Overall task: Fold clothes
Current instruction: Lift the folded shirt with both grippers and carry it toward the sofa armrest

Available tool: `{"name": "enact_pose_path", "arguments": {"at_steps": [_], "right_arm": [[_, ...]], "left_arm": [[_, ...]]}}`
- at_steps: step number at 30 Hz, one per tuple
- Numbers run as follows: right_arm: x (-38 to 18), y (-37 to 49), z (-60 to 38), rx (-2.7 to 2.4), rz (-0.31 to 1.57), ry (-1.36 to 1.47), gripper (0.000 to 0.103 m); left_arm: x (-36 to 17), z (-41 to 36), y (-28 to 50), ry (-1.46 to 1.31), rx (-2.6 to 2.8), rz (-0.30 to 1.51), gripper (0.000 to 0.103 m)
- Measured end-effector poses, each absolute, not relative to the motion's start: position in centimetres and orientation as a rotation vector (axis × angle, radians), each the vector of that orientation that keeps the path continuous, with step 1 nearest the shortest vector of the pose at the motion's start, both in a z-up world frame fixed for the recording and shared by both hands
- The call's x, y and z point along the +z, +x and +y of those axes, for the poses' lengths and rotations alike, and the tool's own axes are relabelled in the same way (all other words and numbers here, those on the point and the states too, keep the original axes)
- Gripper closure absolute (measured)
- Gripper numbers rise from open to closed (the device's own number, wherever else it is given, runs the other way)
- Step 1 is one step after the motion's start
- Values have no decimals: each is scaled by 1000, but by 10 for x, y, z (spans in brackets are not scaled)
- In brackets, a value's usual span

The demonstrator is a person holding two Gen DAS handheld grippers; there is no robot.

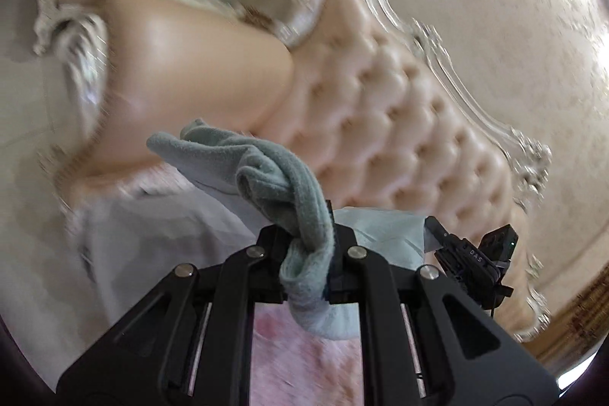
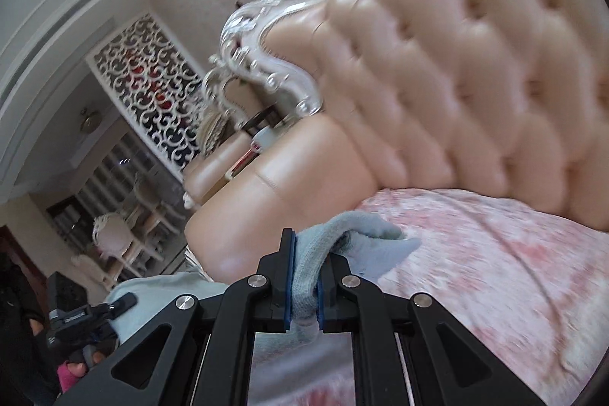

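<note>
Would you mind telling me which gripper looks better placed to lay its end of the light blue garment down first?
Probably the right gripper: it holds its bunch of the light blue garment low over the pink bedspread, while the left gripper holds its end lifted towards the headboard.

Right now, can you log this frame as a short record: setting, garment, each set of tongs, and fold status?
setting: bed with pink floral cover and tufted headboard
garment: pale green knit garment, bunched and lifted
left tongs: shut on a fold of the garment
right tongs: shut on another bunched part of it
fold status: not yet folded; the fabric is gathered, not flat
image quality: motion blur in both views
</note>
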State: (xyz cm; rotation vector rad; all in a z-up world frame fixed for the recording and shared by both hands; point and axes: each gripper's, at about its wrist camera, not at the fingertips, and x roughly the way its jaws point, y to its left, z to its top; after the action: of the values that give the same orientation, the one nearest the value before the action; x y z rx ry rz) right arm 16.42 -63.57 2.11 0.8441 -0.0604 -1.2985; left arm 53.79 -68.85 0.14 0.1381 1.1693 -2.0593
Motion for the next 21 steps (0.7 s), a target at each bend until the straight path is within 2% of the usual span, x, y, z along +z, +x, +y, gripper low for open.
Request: {"name": "enact_pose_path", "arguments": {"at_steps": [5, 10, 12, 16, 21], "right_arm": [[-35, 189, -701, -1244, -8, 892, 94], [-136, 203, -720, -1215, 115, 1036, 94], [-168, 197, -716, -1223, 125, 1089, 94], [-183, 178, -708, -1204, 65, 1121, 94], [-160, 176, -702, -1189, 52, 1073, 94]], "left_arm": [[-52, -668, 576, 50, -1943, 1118, 90], [-158, -643, 576, 152, -1816, 1254, 90], [-182, -637, 575, 161, -1797, 1300, 90], [-188, -631, 574, 145, -1807, 1302, 90], [-183, -629, 577, 154, -1761, 1333, 90]]}}
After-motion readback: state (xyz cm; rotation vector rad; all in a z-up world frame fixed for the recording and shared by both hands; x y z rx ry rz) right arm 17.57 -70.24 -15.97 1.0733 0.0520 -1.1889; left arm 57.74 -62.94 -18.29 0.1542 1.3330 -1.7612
